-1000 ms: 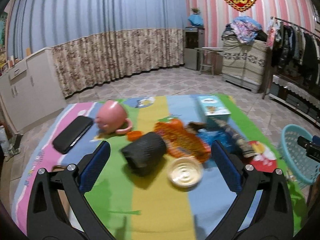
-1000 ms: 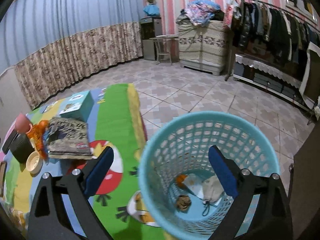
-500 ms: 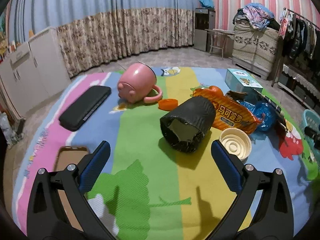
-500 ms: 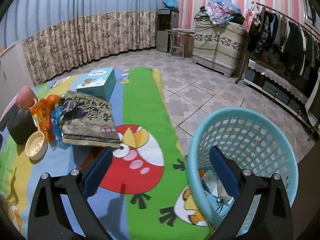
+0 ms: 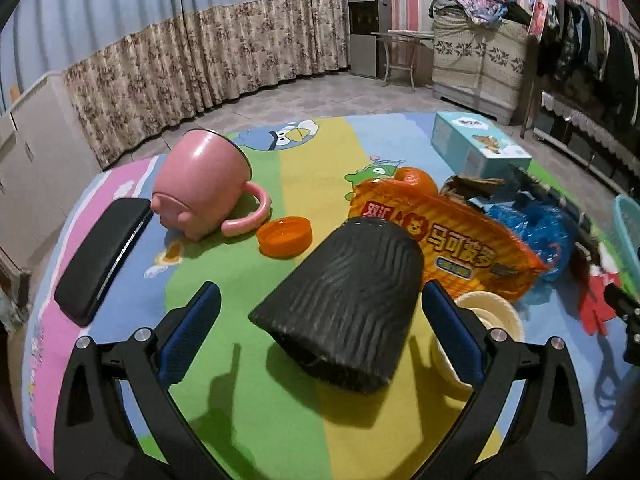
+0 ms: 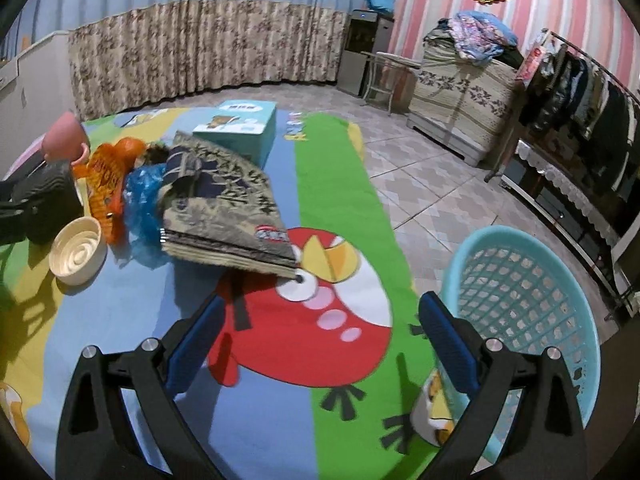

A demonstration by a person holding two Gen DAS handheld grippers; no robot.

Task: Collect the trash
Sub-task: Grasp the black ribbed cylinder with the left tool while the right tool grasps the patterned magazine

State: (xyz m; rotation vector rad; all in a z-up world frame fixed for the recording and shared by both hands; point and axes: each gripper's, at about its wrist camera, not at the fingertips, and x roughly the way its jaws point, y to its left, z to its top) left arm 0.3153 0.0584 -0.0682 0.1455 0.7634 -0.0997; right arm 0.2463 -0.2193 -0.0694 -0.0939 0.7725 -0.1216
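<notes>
The mat [image 5: 280, 432] carries much trash that waits for the turquoise basket [image 6: 532, 304] at its right edge. The left gripper [image 5: 320, 328], spread wide, frames the black cup [image 5: 344, 304] lying there. The right gripper [image 6: 316, 332] is spread, empty.

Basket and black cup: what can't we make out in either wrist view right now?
- Basket contents: right wrist view, near wall and right gripper finger hide the bottom; left wrist view cuts it at the frame edge.
- Black cup interior: left wrist view, mouth faces down and toward the camera; right wrist view, frame edge crops it.
</notes>
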